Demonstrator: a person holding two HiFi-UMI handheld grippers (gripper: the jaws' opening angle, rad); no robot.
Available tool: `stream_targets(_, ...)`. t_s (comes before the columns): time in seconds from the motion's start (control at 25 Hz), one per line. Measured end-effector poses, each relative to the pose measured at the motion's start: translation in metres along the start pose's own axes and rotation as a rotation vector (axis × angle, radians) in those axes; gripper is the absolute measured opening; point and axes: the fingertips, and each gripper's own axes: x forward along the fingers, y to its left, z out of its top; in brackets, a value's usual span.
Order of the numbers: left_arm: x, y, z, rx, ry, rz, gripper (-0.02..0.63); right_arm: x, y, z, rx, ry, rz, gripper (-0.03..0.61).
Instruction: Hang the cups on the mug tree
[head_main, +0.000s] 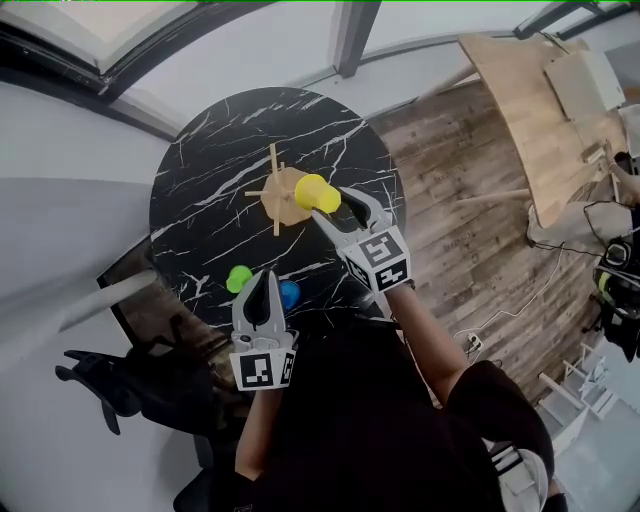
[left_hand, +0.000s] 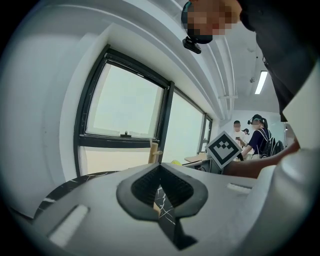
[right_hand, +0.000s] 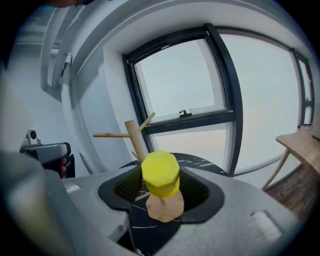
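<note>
A round black marble table (head_main: 200, 180) stands by a window, and the things on it read from its near left edge across to the right. The green cup (head_main: 238, 278) sits close to that near edge. Just beside it hovers the left gripper (head_main: 264, 278), its jaws pressed together with nothing between them (its own view shows the two dark pads meeting in a point, with only marble behind them). The blue cup (head_main: 289, 294) lies just to the right of this gripper, also near the table's edge, so the closed jaws point between the two cups. Farther in, near the middle of the table, stands the mug tree (head_main: 278, 192), a wooden post on a pale wooden base with thin pegs sticking out to several sides. The yellow cup (head_main: 317, 193) is right against the tree on its right side, raised above the base. It is pinched between the pads of the right gripper (head_main: 332, 202), which reaches in from the near right. In the right gripper view the cup's six-sided bottom faces the camera, one peg shows just under it, and the post rises behind it to the left. Beyond the table to the right lie a plank floor (head_main: 450, 200) and a light wooden table (head_main: 545, 110).
</note>
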Motion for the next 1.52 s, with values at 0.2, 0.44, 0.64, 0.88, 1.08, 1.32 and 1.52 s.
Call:
stream_targets(0.2,0.006,-0.001,-0.003,0.008,0.016,0.018,0.0,0.009,-0.002,-0.003,0.01,0.014,0.039,0.23)
stream_targets(0.44,0.01,0.001,-0.007,0.013,0.024,0.038,0.0,0.017,-0.001,-0.006,0.004,0.019,0.079,0.23)
stream_targets(0.64,0.011,0.001,-0.007,0.012,0.027,0.046,0.0,0.018,-0.002,-0.006,0.025,0.003,0.098,0.232)
stream_targets(0.88,0.014,0.001,-0.01,0.01,0.03,0.043,0.0,0.02,-0.008,-0.009,0.033,-0.004,0.102,0.233)
stream_targets(1.08,0.016,0.0,-0.009,0.007,0.03,0.042,0.0,0.022,-0.008,-0.011,0.038,0.001,0.109,0.241)
stream_targets(1.32,0.017,0.002,-0.009,0.004,0.028,0.042,0.0,0.024,-0.009,-0.01,0.039,-0.005,0.106,0.247)
stream_targets(1.52,0.017,0.005,-0.007,0.001,0.022,0.037,0.0,0.023,-0.01,-0.007,0.037,-0.011,0.091,0.249)
